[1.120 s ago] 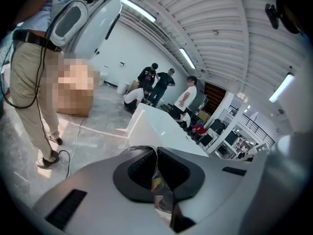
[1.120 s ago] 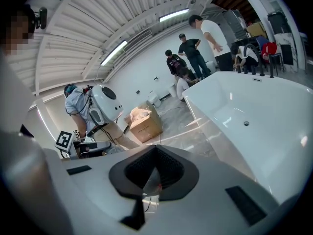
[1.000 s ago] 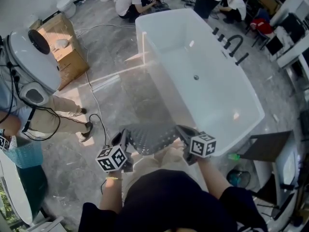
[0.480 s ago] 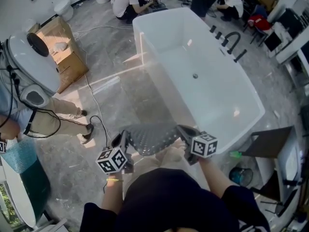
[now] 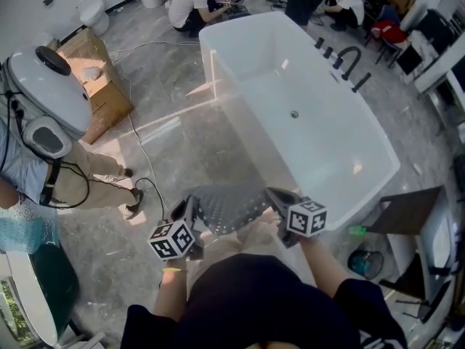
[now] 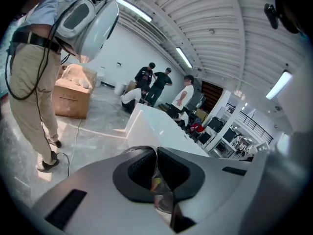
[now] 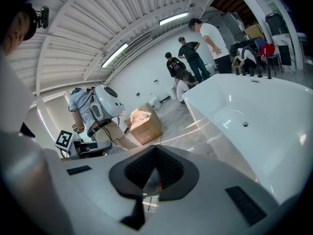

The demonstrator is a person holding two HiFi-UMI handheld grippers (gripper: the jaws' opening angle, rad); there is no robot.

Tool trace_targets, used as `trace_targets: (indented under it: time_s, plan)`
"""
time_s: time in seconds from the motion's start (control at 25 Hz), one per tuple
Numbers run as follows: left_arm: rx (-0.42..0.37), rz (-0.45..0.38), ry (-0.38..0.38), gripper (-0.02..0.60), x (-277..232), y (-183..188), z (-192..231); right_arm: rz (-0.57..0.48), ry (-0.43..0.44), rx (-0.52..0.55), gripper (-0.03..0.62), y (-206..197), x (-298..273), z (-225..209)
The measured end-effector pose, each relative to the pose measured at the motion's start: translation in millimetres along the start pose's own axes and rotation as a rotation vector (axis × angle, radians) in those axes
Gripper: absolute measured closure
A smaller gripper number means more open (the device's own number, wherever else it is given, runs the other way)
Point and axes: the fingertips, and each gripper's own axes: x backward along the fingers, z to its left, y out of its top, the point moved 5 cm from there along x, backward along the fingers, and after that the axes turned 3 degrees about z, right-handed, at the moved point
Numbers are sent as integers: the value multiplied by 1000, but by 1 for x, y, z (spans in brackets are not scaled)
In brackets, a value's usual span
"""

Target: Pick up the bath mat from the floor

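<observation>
- Grey marbled floor point(image 5: 182, 137) spreads around a white bathtub point(image 5: 327, 151), which has a black faucet point(image 5: 351, 65) at its far rim.
- A cardboard box point(image 5: 102, 86) and a toilet point(image 5: 93, 9) stand at the left. A person in beige trousers point(image 5: 87, 169) stands near them, and others gather beyond the tub.
- Print on the box is too small to read. Black-and-white square markers cover each gripper's cube.
- Both forearms reach forward from the torso, with the grippers angled slightly downward.
- The left gripper point(image 5: 187, 209) and right gripper point(image 5: 276, 196) are each clamped on one end of the bath mat point(image 5: 229, 208).
- The grey, perforated mat hangs stretched between them, clear of the floor and beside the tub's near end.
</observation>
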Motion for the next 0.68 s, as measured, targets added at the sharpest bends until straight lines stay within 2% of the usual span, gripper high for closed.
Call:
trace_targets:
  time_s: [0.68]
  plan:
    - [1, 6, -21, 569, -6, 9, 2, -27, -36, -16, 582, 4, 4, -3]
